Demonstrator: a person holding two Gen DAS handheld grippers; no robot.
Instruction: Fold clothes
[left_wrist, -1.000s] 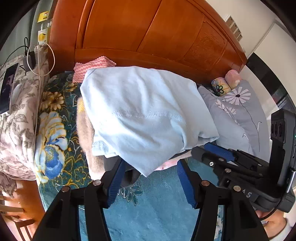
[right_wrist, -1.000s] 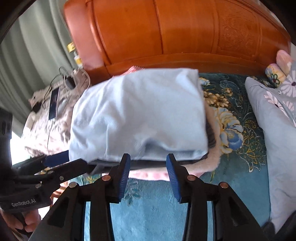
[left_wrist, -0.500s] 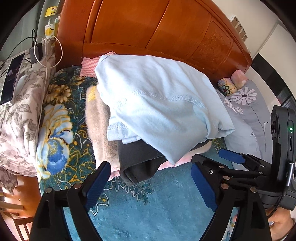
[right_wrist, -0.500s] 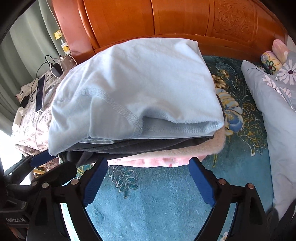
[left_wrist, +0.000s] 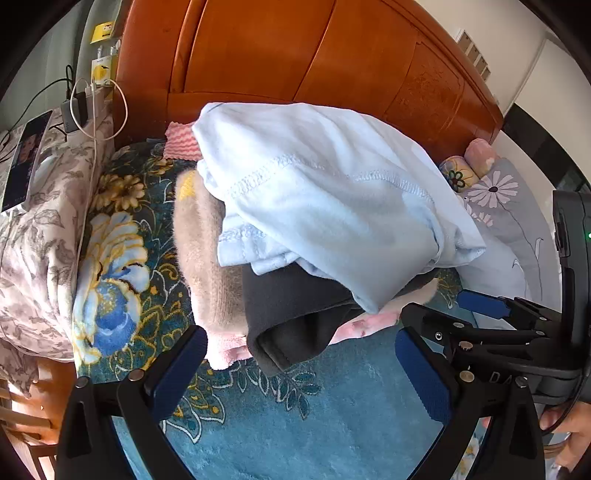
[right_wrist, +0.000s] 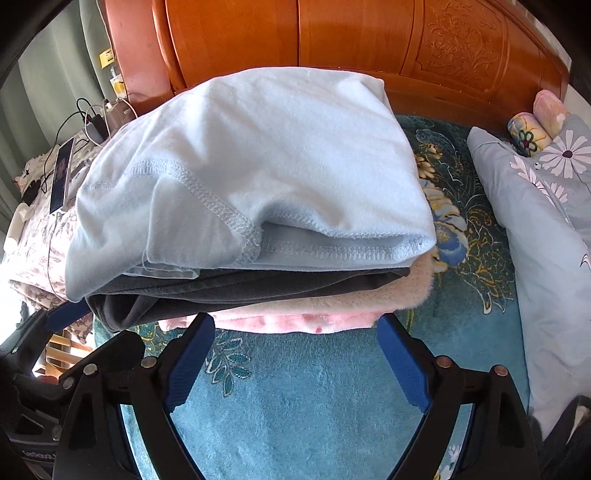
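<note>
Left hand-held gripper (left_wrist: 301, 363) opening, right hand-held gripper (right_wrist: 295, 360) open — folded light-blue garment (right_wrist: 266, 162) tops stack.

No readable text anywhere; the lettering on the other tongs' body (right_wrist: 35, 456) is cut off and blurred.

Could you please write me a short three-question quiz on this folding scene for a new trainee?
1. True or false: the light blue garment lies on top of the stack.
2. Which layer sits directly under it? A) pink garment B) dark grey garment C) floral pillow
3. Fill in: the stack rests on a ____ blanket with a flower pattern.

Key: 1 true. 2 B, the dark grey garment; the fluffy beige layer and pink garment lie lower. 3 teal blanket.
</note>
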